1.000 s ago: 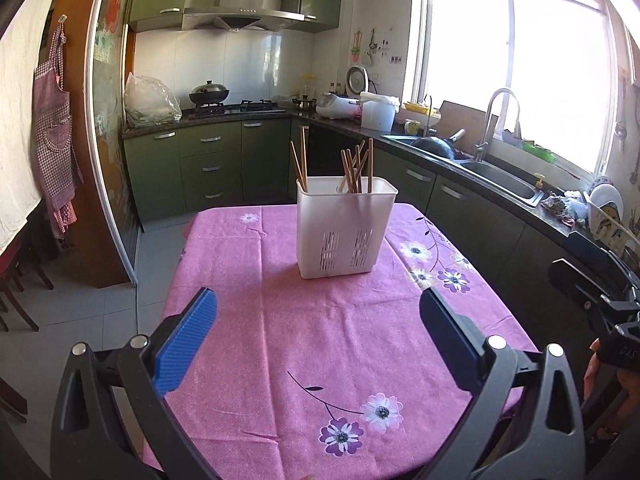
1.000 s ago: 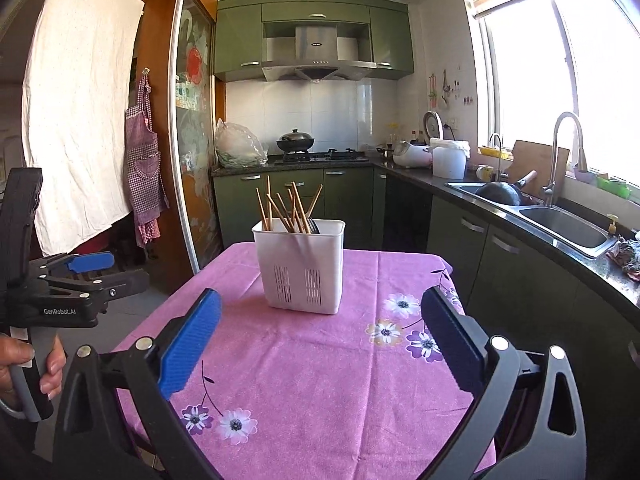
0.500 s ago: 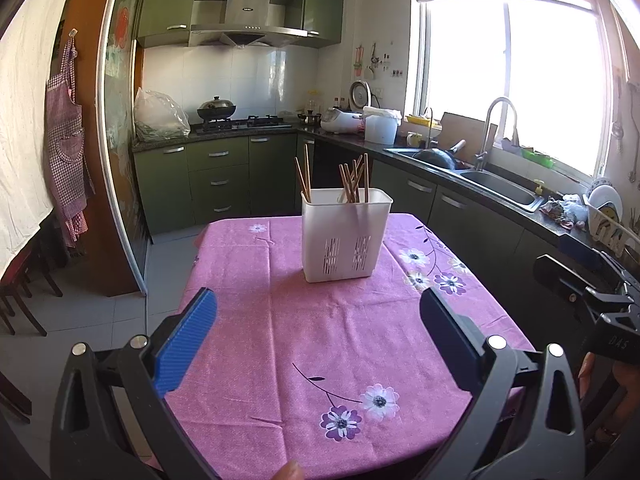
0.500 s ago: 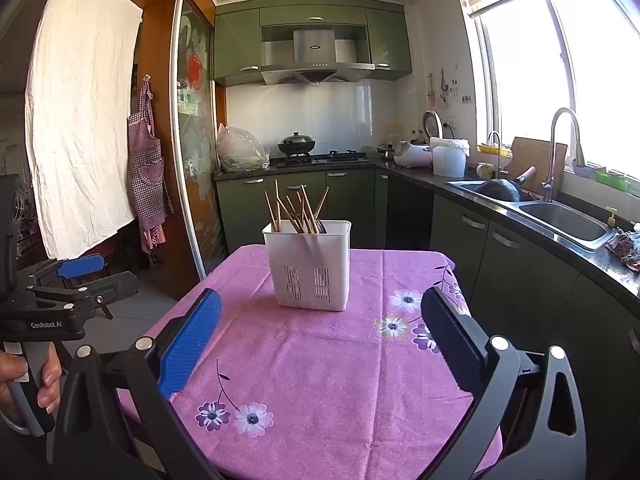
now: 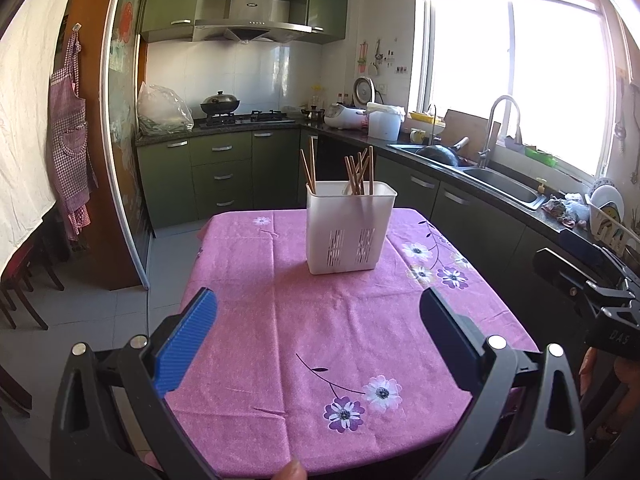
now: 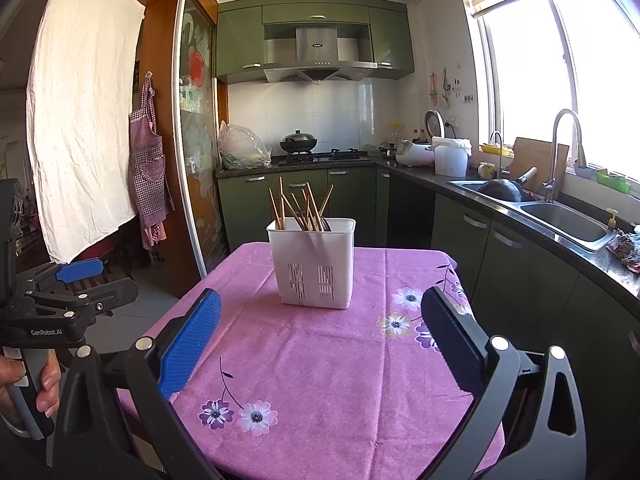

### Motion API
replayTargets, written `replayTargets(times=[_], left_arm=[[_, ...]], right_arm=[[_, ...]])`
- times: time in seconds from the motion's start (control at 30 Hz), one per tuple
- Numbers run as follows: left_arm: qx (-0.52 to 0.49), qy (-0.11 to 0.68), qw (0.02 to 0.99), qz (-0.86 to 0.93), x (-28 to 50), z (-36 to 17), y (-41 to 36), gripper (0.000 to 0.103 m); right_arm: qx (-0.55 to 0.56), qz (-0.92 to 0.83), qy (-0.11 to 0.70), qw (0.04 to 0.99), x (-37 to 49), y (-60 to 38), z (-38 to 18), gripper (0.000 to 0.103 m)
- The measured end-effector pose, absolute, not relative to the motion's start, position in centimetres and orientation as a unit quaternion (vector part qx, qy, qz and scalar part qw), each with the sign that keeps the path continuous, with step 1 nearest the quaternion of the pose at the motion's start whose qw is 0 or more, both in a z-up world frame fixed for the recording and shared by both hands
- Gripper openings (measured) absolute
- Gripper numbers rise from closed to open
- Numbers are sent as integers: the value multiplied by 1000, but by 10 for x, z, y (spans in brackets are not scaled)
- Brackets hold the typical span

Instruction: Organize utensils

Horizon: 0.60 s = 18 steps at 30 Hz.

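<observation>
A white slotted utensil holder [image 5: 350, 228] stands upright on the far half of a table with a pink flowered cloth [image 5: 320, 340]. It also shows in the right wrist view [image 6: 314, 264]. Several wooden chopsticks [image 5: 358, 170] stand in it, a couple at the left and a bunch at the right; they also show in the right wrist view [image 6: 300, 208]. My left gripper [image 5: 318, 326] is open and empty, held over the table's near edge. My right gripper [image 6: 320, 328] is open and empty, also well short of the holder.
Green kitchen cabinets and a dark counter [image 5: 460, 168] with a sink [image 6: 568, 224] run along the right and back. A stove with a wok [image 5: 220, 104] is at the back. A sliding glass door [image 6: 192, 160] and a hanging apron [image 6: 150, 160] are at the left.
Both grippers have pulled back and risen a little from the table, so the holder looks smaller and farther. Both stay open and empty.
</observation>
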State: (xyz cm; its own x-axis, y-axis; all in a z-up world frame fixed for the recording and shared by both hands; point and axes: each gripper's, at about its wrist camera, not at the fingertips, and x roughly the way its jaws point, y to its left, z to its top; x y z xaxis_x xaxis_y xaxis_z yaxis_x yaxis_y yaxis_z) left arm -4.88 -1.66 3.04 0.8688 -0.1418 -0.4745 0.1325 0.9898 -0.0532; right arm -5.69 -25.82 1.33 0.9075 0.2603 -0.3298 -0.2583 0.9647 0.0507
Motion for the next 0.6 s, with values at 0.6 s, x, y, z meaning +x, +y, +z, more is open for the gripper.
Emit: replayTargets(times=[0.6], left_arm=[[-4,243,968,-65,-52,30,-15,97]], right_arm=[[3,137,174,975,-52,-254,10,99]])
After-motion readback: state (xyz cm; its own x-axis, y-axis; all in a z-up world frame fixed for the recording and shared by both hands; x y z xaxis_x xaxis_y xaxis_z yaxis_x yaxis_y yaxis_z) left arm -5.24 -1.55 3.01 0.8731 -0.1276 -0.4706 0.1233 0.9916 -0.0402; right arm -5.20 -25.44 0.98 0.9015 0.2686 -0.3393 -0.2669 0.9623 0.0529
